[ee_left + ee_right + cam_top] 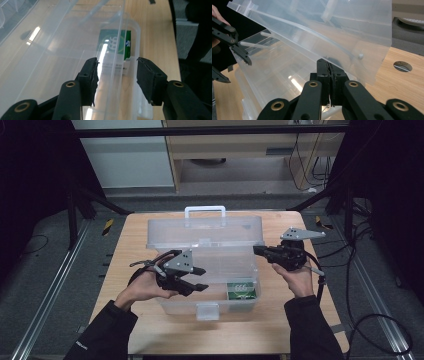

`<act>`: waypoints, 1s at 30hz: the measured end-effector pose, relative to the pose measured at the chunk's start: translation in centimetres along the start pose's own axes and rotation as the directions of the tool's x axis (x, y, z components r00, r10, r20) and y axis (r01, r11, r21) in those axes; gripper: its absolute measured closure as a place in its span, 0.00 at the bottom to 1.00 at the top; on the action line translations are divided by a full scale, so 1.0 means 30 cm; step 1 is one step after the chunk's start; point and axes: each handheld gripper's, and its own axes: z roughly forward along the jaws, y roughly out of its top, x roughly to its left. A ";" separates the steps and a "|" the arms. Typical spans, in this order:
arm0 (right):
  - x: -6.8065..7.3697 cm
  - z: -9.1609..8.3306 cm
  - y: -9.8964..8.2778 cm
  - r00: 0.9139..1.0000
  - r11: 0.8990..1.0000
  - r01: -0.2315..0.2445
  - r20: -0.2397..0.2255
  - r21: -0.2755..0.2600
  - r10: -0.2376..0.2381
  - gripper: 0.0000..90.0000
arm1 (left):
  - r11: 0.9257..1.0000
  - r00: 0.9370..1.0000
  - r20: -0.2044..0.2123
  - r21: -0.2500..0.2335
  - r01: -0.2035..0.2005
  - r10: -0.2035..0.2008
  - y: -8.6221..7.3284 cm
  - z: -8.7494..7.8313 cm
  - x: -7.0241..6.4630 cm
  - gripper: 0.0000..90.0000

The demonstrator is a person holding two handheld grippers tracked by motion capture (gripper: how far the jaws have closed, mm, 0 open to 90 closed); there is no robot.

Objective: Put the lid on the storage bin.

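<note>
Box rim sits between open left tongs, untouched.

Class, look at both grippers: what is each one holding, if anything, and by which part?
The right gripper is shut on the edge of the clear box's raised lid. The left gripper is open astride the box's front wall, holding nothing.

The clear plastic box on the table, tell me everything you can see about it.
The plastic box is see-through, roughly rectangular, and sits mid-table on the wooden table. Its lid is raised toward the far side, with a white handle on top, and a latch tab hangs on the near wall. A green packet lies in its near right corner. The left hand-held gripper straddles the near wall with its jaws apart; the right hand-held gripper is shut at the lid's right edge, seemingly pinching it.
</note>
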 end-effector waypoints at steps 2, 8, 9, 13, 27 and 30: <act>0.000 -0.001 -0.001 1.000 1.000 -0.004 0.000 -0.002 0.004 0.98 | 1.000 1.000 -0.007 -0.012 0.009 -0.009 -0.002 0.002 -0.002 0.56; 0.000 -0.005 -0.020 1.000 1.000 -0.015 -0.013 0.014 0.015 1.00 | 0.991 0.996 -0.020 -0.102 0.083 -0.086 -0.019 0.006 -0.019 0.56; 0.000 -0.006 -0.021 1.000 1.000 -0.014 -0.016 0.019 0.014 1.00 | 0.989 0.995 -0.024 -0.115 0.092 -0.095 -0.022 0.004 -0.022 0.56; 0.002 -0.009 -0.028 1.000 0.999 -0.021 -0.021 0.028 0.021 1.00 | 0.983 0.992 -0.034 -0.143 0.114 -0.120 -0.035 -0.005 -0.027 0.60; 0.004 -0.009 -0.033 1.000 0.999 -0.020 -0.021 0.046 0.021 1.00 | 0.945 0.967 -0.084 -0.249 0.213 -0.241 -0.097 -0.058 -0.027 0.79; 0.005 -0.009 -0.034 1.000 0.999 -0.019 -0.020 0.046 0.020 1.00 | 0.937 0.960 -0.104 -0.267 0.226 -0.261 -0.113 -0.076 -0.029 0.83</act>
